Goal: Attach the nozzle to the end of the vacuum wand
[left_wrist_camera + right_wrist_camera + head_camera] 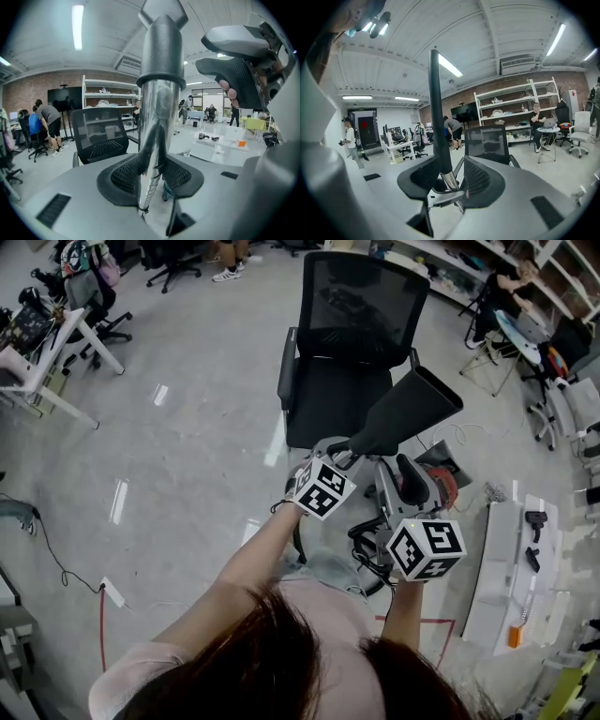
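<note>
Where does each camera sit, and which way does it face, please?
Head view: on the head, facing steeply down at left gripper, right gripper, nozzle, chair; hair, forearms show.
Left gripper view: on that gripper, facing across the room; jaws shut on the wand.
Right gripper view: likewise; jaws shut on a thin rod.
Shared: all three show the chair.

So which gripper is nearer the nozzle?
Left. The left gripper clamps the wand just below the nozzle; the right gripper holds the vacuum farther back from it.

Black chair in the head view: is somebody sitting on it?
No, the black chair shows a bare seat with nobody on it.
</note>
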The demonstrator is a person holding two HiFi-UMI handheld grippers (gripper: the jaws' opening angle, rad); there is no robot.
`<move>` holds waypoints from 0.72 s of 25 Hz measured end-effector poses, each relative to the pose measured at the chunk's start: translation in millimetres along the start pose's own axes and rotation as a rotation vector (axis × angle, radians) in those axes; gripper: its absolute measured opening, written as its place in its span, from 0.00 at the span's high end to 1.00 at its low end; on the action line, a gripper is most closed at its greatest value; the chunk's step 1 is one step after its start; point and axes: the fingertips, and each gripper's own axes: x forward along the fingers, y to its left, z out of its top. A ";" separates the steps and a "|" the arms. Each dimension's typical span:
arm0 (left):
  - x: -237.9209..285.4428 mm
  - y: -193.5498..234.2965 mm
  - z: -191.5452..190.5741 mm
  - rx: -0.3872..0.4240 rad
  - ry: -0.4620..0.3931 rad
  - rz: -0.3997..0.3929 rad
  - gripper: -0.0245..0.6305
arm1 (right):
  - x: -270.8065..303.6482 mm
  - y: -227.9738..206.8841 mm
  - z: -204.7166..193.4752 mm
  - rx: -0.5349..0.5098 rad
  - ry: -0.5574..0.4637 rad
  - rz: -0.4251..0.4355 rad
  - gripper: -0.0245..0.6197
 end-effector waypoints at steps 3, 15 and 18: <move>1.6 -10.8 -0.9 0.001 0.012 0.024 0.72 | -12.2 -7.5 -1.3 -0.010 -0.003 0.024 0.68; 4.0 -35.7 -3.8 0.001 0.055 0.086 0.72 | -71.1 -38.1 3.4 0.017 -0.070 0.059 0.68; 3.4 -36.7 -5.1 -0.003 0.053 0.097 0.72 | -82.6 -40.8 0.4 0.015 -0.083 0.053 0.69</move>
